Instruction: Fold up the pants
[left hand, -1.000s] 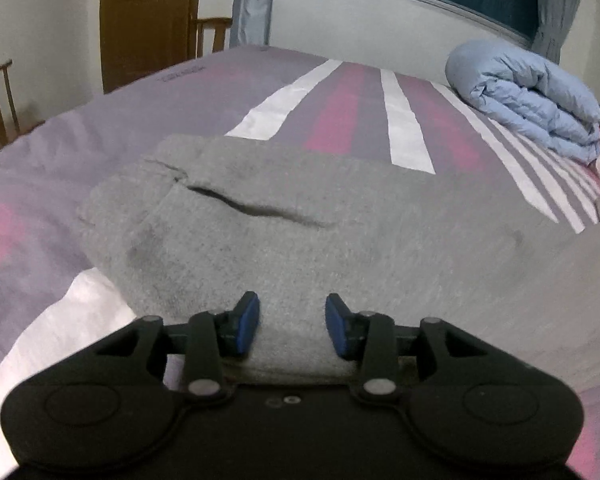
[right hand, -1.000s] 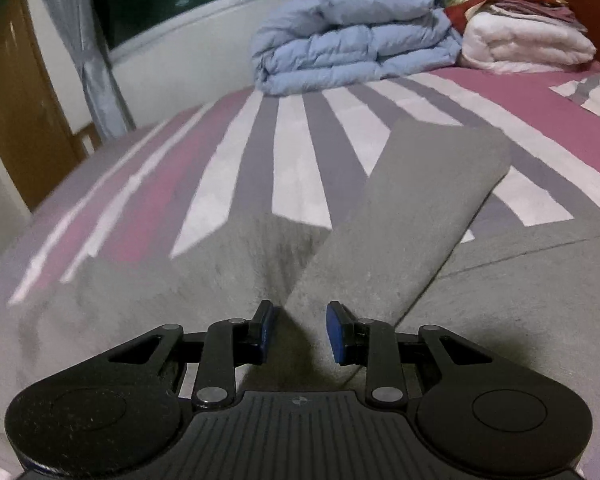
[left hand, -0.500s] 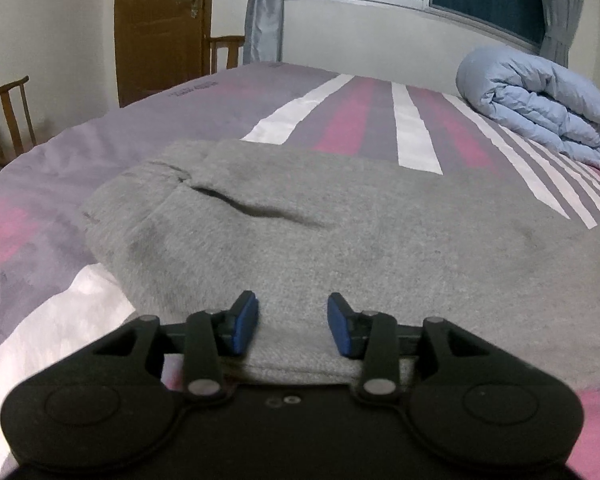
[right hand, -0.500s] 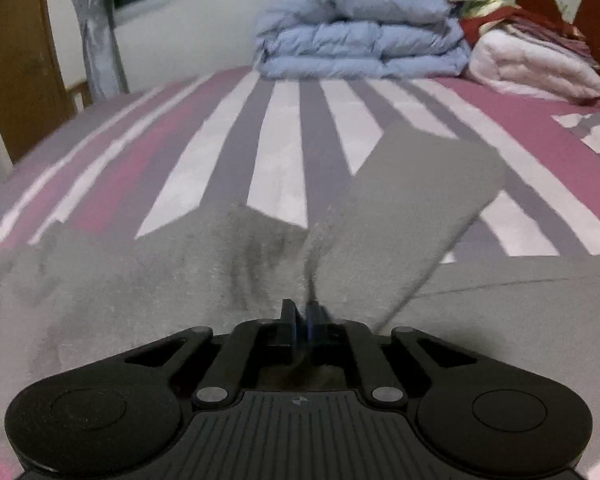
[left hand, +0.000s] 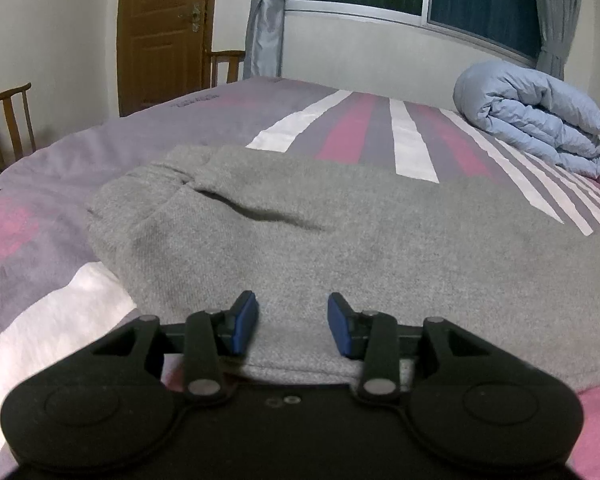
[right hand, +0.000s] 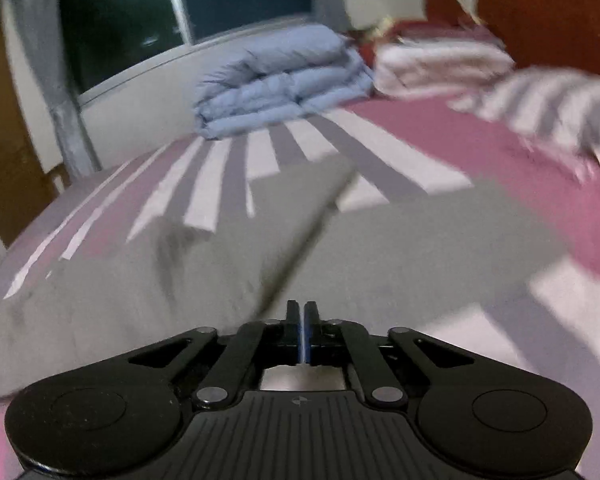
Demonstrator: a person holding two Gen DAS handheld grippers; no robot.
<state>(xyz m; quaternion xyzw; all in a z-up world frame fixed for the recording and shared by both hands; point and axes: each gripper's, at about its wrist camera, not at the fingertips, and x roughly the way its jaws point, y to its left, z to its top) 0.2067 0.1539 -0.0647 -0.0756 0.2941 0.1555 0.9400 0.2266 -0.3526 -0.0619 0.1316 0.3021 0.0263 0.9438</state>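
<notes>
Pants (left hand: 340, 248): lying spread across the striped bed (left hand: 100, 152), grey, with the wide upper part flat and its near hem passing just under the left fingers.
Legs: fanning apart in the right wrist view, one leg (right hand: 284, 208) angling away toward the folded blue quilt (right hand: 276, 84), the other stretching off to the right; not lying one over the other.
Left gripper (left hand: 292, 320): hovering low over the near edge of the pants, fingers (left hand: 244, 320) standing released, cloth showing in the gap but not being squeezed.
Right gripper (right hand: 299, 320): fingers clenched together, only a thin line showing between them; a raised ridge of grey cloth running straight up to the tips, so apparently pinching a fold of the pants near the crotch. Heavy blur there, so judging the pinch rather than seeing it cleanly.
Done so far: pants laid out and mostly smoothed; a grip apparently taken on the right side.
Left to do: bringing one leg over the other, then doubling the length toward the waist, then flattening. No finished fold showing anywhere.
Stage: judging it as the very start of the first fold.
Watching for: thin cloth slipping out of the pinch, and the upper part bunching while the left fingers are holding nothing.
</notes>
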